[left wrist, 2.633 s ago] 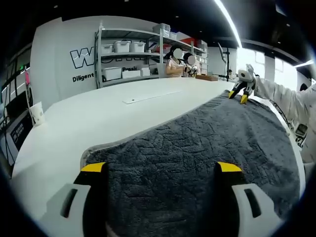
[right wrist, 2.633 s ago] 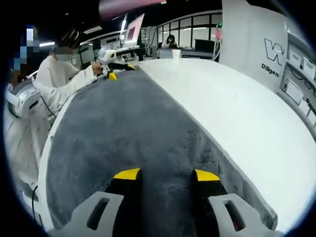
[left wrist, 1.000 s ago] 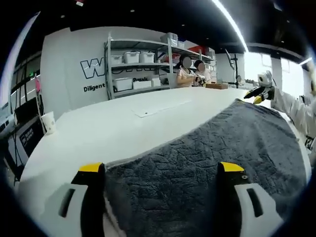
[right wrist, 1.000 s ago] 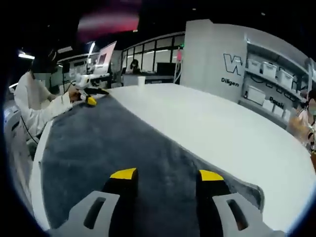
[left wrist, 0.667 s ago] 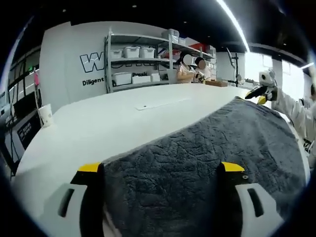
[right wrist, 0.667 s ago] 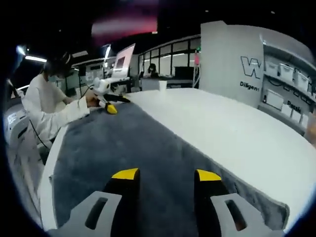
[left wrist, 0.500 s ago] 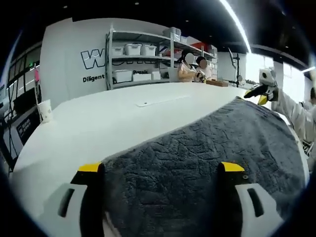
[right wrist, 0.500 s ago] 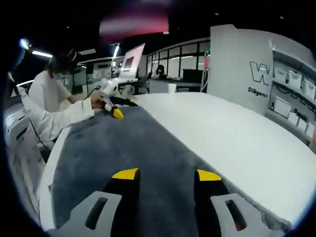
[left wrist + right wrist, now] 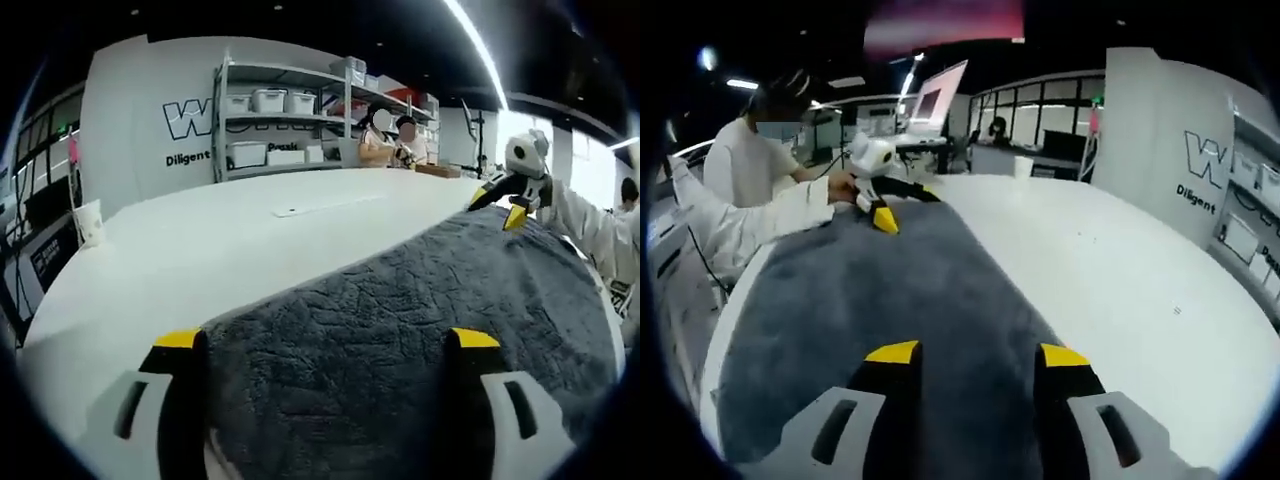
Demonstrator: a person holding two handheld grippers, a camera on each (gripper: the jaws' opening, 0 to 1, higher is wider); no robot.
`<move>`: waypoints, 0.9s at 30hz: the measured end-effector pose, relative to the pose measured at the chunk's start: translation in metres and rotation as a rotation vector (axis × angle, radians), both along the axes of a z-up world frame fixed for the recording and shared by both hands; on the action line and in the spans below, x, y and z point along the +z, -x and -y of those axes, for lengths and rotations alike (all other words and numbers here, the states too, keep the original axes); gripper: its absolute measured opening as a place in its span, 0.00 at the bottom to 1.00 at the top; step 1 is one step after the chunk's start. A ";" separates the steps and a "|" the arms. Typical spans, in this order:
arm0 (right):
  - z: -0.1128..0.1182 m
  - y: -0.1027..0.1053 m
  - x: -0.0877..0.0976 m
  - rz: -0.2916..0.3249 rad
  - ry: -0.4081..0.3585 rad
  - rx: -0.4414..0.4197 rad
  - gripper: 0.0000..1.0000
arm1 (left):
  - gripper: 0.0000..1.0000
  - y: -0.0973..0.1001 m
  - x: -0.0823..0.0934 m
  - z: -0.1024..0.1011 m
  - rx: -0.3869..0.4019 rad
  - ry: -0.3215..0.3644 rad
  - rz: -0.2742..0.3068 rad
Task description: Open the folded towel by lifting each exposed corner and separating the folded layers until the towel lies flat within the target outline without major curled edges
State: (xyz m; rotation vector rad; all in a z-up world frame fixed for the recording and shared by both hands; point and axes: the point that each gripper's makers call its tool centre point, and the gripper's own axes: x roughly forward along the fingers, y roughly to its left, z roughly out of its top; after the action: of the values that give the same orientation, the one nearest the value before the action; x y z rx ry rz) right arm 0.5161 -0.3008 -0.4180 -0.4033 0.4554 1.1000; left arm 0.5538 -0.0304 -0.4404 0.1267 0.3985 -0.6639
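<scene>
A dark grey towel [image 9: 400, 290] lies spread along the near edge of a white table [image 9: 200, 240]. My left gripper [image 9: 326, 345] stands open over one end of it, yellow-tipped jaws wide apart and pile showing between them. In the right gripper view the towel [image 9: 900, 290] runs away from my right gripper [image 9: 978, 355], which is open above its other end. Each gripper appears in the other's view at the towel's far end: the right gripper [image 9: 503, 200] in a white-sleeved hand, the left gripper [image 9: 883, 205] likewise, both with jaws apart.
The white table [image 9: 1120, 270] stretches bare beyond the towel's long edge. A paper cup [image 9: 88, 222] stands near its far left edge, and a thin flat strip [image 9: 330, 205] lies mid-table. Shelving [image 9: 290, 120] with white bins lines the back wall. The person [image 9: 760, 170] holding the grippers stands beside the towel.
Both views have shifted with the hands. Each gripper looms larger and a little higher in the other's view than a second ago. Jaw spacing is unchanged, and the towel lies as before.
</scene>
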 end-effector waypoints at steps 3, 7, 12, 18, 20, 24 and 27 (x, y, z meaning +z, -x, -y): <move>0.006 -0.003 -0.015 -0.016 0.043 0.000 0.46 | 0.99 -0.002 0.000 0.000 0.003 -0.006 0.005; 0.017 -0.007 -0.024 -0.054 0.026 -0.031 0.50 | 0.99 -0.001 0.000 0.000 0.003 0.004 0.005; 0.021 -0.005 -0.026 -0.088 -0.011 -0.023 0.54 | 0.99 0.000 0.000 0.001 0.001 0.001 0.008; 0.018 0.005 -0.026 -0.092 -0.015 0.019 0.63 | 0.99 -0.002 0.000 0.000 -0.008 0.002 0.013; 0.017 0.007 -0.026 -0.091 -0.015 0.031 0.65 | 0.99 -0.001 0.000 0.000 -0.010 0.003 0.015; 0.017 0.011 -0.027 -0.091 -0.015 0.060 0.71 | 0.99 -0.001 0.000 0.000 -0.014 -0.001 0.015; 0.017 0.011 -0.026 -0.085 -0.020 0.063 0.71 | 0.99 -0.001 0.000 0.000 -0.015 -0.002 0.016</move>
State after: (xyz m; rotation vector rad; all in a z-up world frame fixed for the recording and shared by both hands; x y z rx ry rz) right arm 0.5051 -0.3182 -0.4444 -0.3561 0.5087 1.1852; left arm 0.5544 -0.0304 -0.4404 0.1370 0.3832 -0.6769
